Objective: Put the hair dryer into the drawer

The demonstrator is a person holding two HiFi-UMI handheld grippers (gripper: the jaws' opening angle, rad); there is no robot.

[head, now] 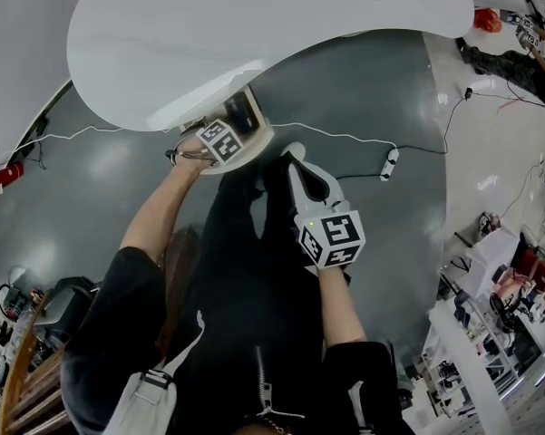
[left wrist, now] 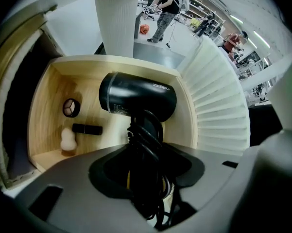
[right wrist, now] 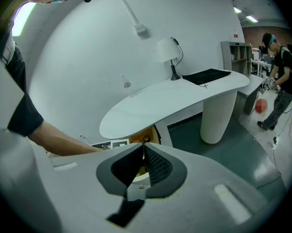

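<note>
The left tool [left wrist: 146,161] clamps the handle and coiled cord of the black hair dryer [left wrist: 136,97], held over the open wooden drawer [left wrist: 43,106] under the white desk [head: 254,34]. The right tool [right wrist: 142,149], jaws together and empty, hangs near the drawer.

White lettering on the hair dryer [left wrist: 136,97] is too small to read.

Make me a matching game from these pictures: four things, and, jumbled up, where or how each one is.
1. hair dryer
2. black tube
3. lamp
4. right gripper

A. standing on the white table
B. jaws together, nothing between them
C. lying on the floor of the drawer
D. gripped by the left gripper

Pairs: 1-D, 2-C, 3-A, 4-B.
</note>
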